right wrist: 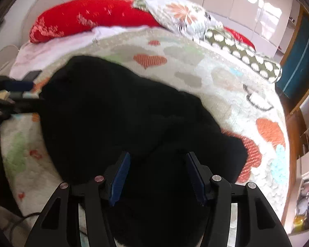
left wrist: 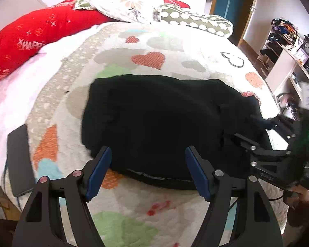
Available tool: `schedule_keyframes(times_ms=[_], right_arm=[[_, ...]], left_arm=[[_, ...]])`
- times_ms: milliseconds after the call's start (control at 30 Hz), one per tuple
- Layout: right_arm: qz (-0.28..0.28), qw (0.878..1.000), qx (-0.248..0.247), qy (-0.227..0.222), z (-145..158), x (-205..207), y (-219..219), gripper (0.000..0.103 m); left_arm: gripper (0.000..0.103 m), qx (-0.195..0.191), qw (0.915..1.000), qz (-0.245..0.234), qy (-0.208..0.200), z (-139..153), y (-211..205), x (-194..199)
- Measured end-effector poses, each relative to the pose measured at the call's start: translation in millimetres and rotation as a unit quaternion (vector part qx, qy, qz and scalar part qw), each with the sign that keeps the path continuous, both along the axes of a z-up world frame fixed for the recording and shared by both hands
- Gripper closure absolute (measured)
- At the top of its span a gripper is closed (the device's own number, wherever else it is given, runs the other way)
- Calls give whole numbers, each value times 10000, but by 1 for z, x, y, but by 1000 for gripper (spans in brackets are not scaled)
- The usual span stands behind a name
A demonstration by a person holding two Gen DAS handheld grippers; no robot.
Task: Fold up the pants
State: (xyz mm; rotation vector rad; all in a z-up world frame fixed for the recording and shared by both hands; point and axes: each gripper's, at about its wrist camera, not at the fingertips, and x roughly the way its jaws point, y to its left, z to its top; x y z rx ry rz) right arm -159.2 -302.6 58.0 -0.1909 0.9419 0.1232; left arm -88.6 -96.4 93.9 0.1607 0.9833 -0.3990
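Observation:
Black pants [left wrist: 158, 123] lie in a folded, rounded heap on the patterned bed cover [left wrist: 146, 41]. They also fill the middle of the right wrist view [right wrist: 121, 119]. My left gripper [left wrist: 148, 154] is open and empty, just above the near edge of the pants. My right gripper [right wrist: 157, 158] is open and empty, low over the right part of the pants. In the left wrist view the right gripper [left wrist: 255, 127] shows at the right edge of the heap, its tips lost against the black cloth. In the right wrist view the left gripper [right wrist: 20, 88] shows at the far left.
A red pillow [left wrist: 31, 35], a floral pillow [left wrist: 129, 4] and a dotted pillow [left wrist: 195, 22] lie at the head of the bed. A dark phone [left wrist: 18, 158] lies on the cover at the left. Shelves with clutter [left wrist: 286, 47] stand to the right.

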Motion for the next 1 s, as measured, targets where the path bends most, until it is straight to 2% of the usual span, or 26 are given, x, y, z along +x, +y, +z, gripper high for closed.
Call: schedule_keyframes(times_ms=[67, 300, 400, 500, 567, 633, 767, 867, 1000], right_arm=[[38, 9999, 108, 80, -5, 4, 0, 46], [17, 9994, 328, -134, 22, -1, -7, 44], [-28, 9996, 293, 26, 13, 5, -8, 44], [-62, 9981, 506, 352, -8, 14, -13, 43], [-92, 9974, 615, 376, -6, 15, -15, 43], [-69, 9981, 518, 323, -1, 15, -12, 43], [91, 9980, 583, 207, 13, 22, -3, 42], [314, 9968, 738, 70, 23, 36, 12, 33], [756, 9940, 790, -87, 30, 65, 42, 31]], left_arm=[[29, 2, 10000, 63, 4, 0, 5, 0], [29, -92, 9996, 252, 73, -5, 21, 3], [29, -144, 9993, 309, 123, -9, 25, 6], [29, -200, 9989, 371, 210, -14, 29, 10], [29, -250, 9985, 409, 272, -18, 32, 12], [29, -317, 9979, 453, 350, -22, 35, 15], [29, -728, 9941, 546, 597, -28, 47, 21], [19, -1068, 9886, 752, 753, -33, 63, 23], [18, -1349, 9802, 1085, 965, -44, 83, 25]])
